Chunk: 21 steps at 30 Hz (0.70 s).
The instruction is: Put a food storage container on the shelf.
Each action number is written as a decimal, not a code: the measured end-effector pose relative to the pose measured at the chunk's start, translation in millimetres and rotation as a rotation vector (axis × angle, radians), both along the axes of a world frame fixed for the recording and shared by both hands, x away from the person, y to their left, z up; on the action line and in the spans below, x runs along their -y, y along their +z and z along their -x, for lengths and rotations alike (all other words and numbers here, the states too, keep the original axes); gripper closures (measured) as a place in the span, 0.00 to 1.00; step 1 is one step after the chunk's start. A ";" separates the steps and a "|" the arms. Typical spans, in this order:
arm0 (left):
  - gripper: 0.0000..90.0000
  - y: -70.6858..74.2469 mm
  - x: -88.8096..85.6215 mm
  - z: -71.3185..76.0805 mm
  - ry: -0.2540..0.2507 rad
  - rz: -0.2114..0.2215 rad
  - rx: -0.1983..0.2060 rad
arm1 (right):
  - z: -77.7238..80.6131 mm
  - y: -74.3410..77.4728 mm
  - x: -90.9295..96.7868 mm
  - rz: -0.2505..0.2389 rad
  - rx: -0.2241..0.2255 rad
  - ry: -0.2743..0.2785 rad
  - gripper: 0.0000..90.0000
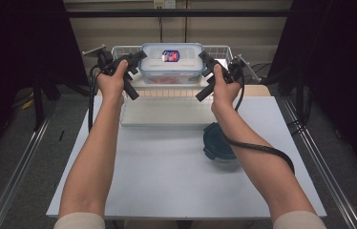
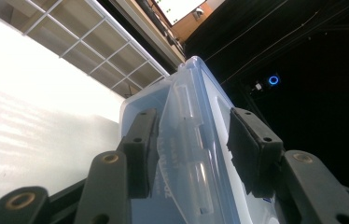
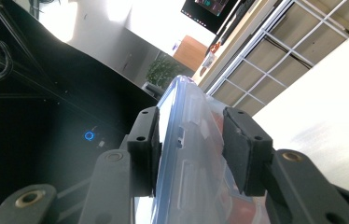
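A clear plastic container (image 1: 172, 67) with a blue-rimmed lid and a red and blue label is held over the white wire basket (image 1: 219, 50) at the table's far side. Something red lies inside it. My left gripper (image 1: 136, 71) is shut on its left end, with the container (image 2: 186, 140) and its side clip between the two black pads (image 2: 252, 149). My right gripper (image 1: 204, 75) is shut on the right end, where the lid edge of the container (image 3: 186, 154) runs between the pads (image 3: 242, 149). Whether the container rests in the basket or hangs above it I cannot tell.
A flat white tray (image 1: 167, 114) lies just in front of the basket. A round dark teal lidded bowl (image 1: 218, 143) sits on the white tabletop (image 1: 167, 176) under my right forearm. Dark curtains stand at both sides, and metal rails run along the table's edges.
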<state>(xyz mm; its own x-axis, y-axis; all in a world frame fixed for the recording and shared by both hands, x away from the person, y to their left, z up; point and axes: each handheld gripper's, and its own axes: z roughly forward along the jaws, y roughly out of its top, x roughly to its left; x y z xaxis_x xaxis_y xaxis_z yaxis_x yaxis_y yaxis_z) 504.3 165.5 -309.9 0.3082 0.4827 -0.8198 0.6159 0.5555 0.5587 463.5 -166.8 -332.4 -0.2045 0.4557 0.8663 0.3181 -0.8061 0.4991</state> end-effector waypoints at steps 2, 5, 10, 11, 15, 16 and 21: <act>0.60 -0.9 0.4 -2.1 0.000 0.004 -0.002 | -1.6 0.1 -0.8 0.008 -0.006 -0.007 0.64; 0.60 -2.3 1.5 -5.0 0.006 0.006 0.004 | -3.2 0.1 -0.7 0.017 -0.010 -0.009 0.64; 0.60 -3.6 1.1 -7.7 0.015 0.008 -0.003 | -8.6 0.3 -3.0 0.031 -0.013 -0.021 0.63; 0.60 -3.6 0.7 -8.2 0.016 0.008 -0.006 | -10.0 0.7 -3.8 0.032 -0.013 -0.024 0.63; 0.60 -4.7 0.7 -10.7 0.028 0.003 -0.017 | -15.4 -1.9 -5.8 0.042 -0.009 -0.025 0.62; 0.60 -6.3 0.6 -11.7 0.025 0.011 -0.005 | -16.6 -2.0 -6.5 0.050 -0.017 -0.029 0.61; 0.59 -7.4 0.9 -12.9 0.031 -0.012 -0.012 | -18.5 -2.0 -6.9 0.098 -0.012 -0.016 0.59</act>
<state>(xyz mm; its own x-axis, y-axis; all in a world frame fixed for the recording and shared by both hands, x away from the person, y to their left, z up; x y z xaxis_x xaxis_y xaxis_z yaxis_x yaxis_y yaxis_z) 517.1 164.6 -317.3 0.2835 0.5021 -0.8171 0.6049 0.5675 0.5586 482.0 -159.9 -334.4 -0.1864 0.5417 0.8196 0.3125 -0.7582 0.5722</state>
